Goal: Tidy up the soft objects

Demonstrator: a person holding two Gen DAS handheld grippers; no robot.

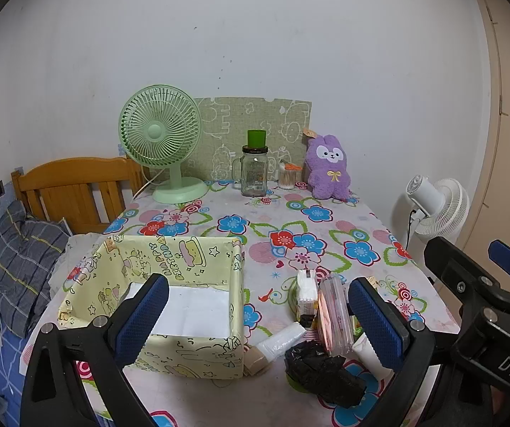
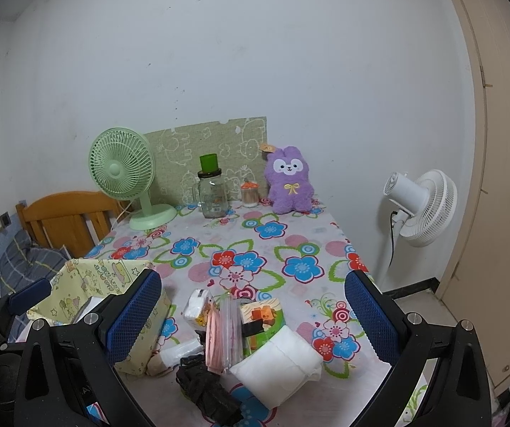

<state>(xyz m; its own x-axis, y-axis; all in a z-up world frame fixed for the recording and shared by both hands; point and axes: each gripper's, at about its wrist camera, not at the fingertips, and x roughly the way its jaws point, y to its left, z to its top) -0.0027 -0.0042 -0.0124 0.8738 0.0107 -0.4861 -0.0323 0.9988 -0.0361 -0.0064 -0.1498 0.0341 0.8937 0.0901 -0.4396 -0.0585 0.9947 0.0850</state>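
Surface [image 1: 326,213] under a flowered cloth, with the yellow cartoon-print box [image 1: 169,284] as landmark at its near left edge; the box stands open at the top, with a white sheet on its floor. Far behind the box: a green desk fan [image 1: 162,142], and further right a purple plush rabbit [image 1: 328,169] sitting upright by the wall. Just right of the box lies the cluster of soft objects: a white padded pack [image 2: 278,366], a black crumpled bag [image 1: 322,366], a clear pouch with pink contents [image 1: 333,315], a tissue packet [image 1: 306,291] and a white roll [image 1: 283,338] nearest the box wall. Left tongs [image 1: 255,320] spread wide, holding nothing, over the box's right wall and the cluster. Right tongs [image 2: 251,320] likewise wide apart and empty, above the cluster.
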